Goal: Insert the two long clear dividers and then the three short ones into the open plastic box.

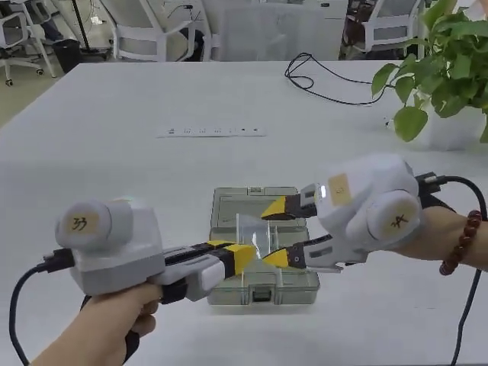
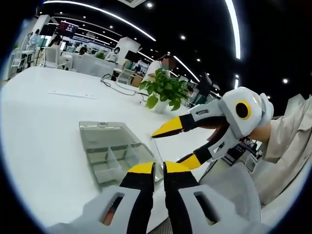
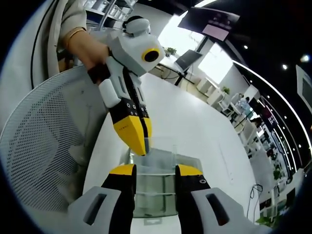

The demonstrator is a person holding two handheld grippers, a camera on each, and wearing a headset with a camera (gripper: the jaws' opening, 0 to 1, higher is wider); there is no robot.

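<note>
The clear plastic box (image 1: 299, 284) lies open on the white table, its lid flat behind it; in the left gripper view the box (image 2: 112, 151) shows clear partitions standing inside. My left gripper (image 1: 245, 255) comes in from the left and is shut on a clear divider (image 1: 255, 232), which it holds upright just above the box. My right gripper (image 1: 275, 233) faces it from the right, open, its jaws spread either side of the divider without touching it. In the right gripper view the divider (image 3: 161, 151) stands between my open right gripper (image 3: 155, 170).
A potted plant (image 1: 450, 69) stands at the table's far right, with a black cable (image 1: 328, 80) beside it. A flat strip (image 1: 211, 131) lies mid-table behind the box. White chairs (image 1: 152, 34) line the far edge. A mesh chair (image 3: 44, 146) is close behind the left hand.
</note>
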